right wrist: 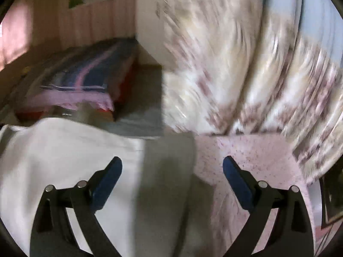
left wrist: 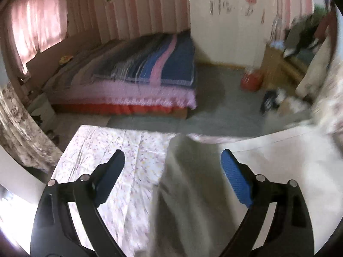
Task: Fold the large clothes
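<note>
Lying across a floral sheet (left wrist: 103, 156), a pale garment (left wrist: 193, 182) spreads beneath both grippers in a pink-walled bedroom. In the left wrist view the garment's grey-shadowed fold runs up between the fingers of the left gripper (left wrist: 172, 160), its left edge passing just inside the gap, while the sheet shows bare under the left finger (left wrist: 113, 171). The blue-padded fingers stand wide apart and grip nothing; whether they touch the cloth cannot be told through the blur.

In the right wrist view the garment (right wrist: 64, 150) lies under the left finger and in the gap of the right gripper (right wrist: 172, 165), its shaded edge ending short of the right finger (right wrist: 235, 180), which sits over the sheet (right wrist: 253, 154). These fingers too are spread wide with nothing between them.

Beyond the sheet's far edge, a grey floor (left wrist: 214, 98) separates it from a bed (left wrist: 150, 72) with a blue-and-pink striped cover. A flowered curtain (right wrist: 246, 64), heavily blurred, hangs at the right. A white wardrobe (left wrist: 227, 21) stands behind the bed.
</note>
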Demonstrator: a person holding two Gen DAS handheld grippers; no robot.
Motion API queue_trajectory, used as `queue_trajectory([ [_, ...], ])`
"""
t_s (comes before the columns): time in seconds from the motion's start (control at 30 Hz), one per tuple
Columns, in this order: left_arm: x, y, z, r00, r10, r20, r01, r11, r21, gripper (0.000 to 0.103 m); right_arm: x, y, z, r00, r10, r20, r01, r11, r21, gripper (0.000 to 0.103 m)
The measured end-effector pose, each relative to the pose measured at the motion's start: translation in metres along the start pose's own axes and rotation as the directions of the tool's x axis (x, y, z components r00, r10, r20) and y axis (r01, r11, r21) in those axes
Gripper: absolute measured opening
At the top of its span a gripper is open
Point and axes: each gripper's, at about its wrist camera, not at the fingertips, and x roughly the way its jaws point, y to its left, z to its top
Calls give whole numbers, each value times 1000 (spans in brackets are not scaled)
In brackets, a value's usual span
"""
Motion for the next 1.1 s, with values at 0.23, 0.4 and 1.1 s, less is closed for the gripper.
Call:
queue_trajectory([
  [0.23, -82, -54, -77, 992, -115, 43, 114, 993, 29, 99, -72, 78, -54, 983, 182, -17, -183, 982, -37, 100],
  [0.4, -68, -95, -129, 998, -56, -23, 59, 986, 153, 100, -49, 111, -94, 976, 157, -148, -172, 980, -97, 100],
  [1.1, 28, -60, -78, 989, 142, -29, -133, 967, 219, 100, 64, 76, -40, 969, 112, -222, -142, 982, -123, 101],
])
